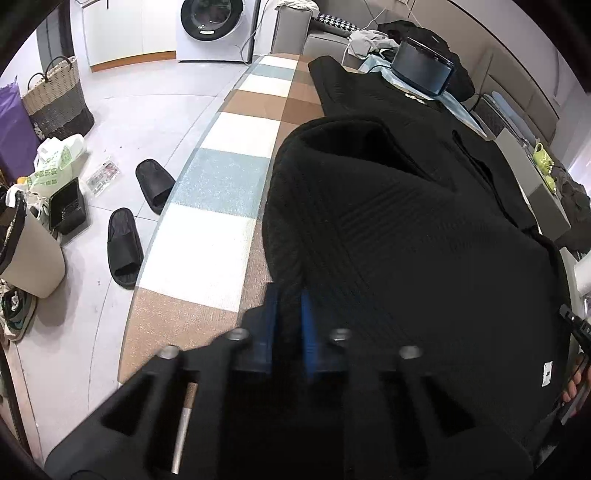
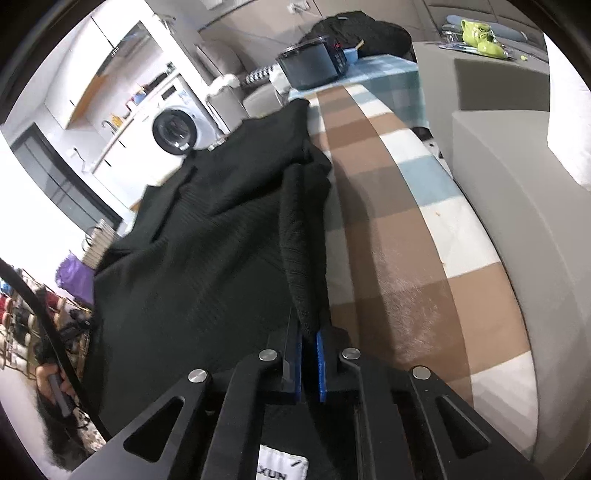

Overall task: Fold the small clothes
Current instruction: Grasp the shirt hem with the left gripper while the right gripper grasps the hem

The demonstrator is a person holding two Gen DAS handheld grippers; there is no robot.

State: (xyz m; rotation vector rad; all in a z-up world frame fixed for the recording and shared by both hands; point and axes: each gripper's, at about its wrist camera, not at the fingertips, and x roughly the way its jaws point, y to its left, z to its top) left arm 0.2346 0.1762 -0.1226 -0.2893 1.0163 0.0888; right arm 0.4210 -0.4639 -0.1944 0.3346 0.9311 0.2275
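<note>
Two grippers (image 1: 290,314) (image 2: 309,332) pinching black garment (image 1: 406,240) edges

Home, living/laundry area: washer (image 1: 212,27) by white cabinets (image 1: 122,33), grey sofa (image 2: 509,206) w/ checked blanket (image 1: 207,229), slippers (image 1: 123,247) on tile floor, wicker basket (image 1: 57,99), shoe rack (image 2: 22,321).

**Only one readable bit: "XUN" on a tag**

In the right wrist view, a white label (image 2: 282,463) at the bottom edge reads "XUN", cut off on its left side. The left wrist view shows a small white tag (image 1: 547,373) on the black garment (image 1: 406,240), its print too tiny to make out.
</note>
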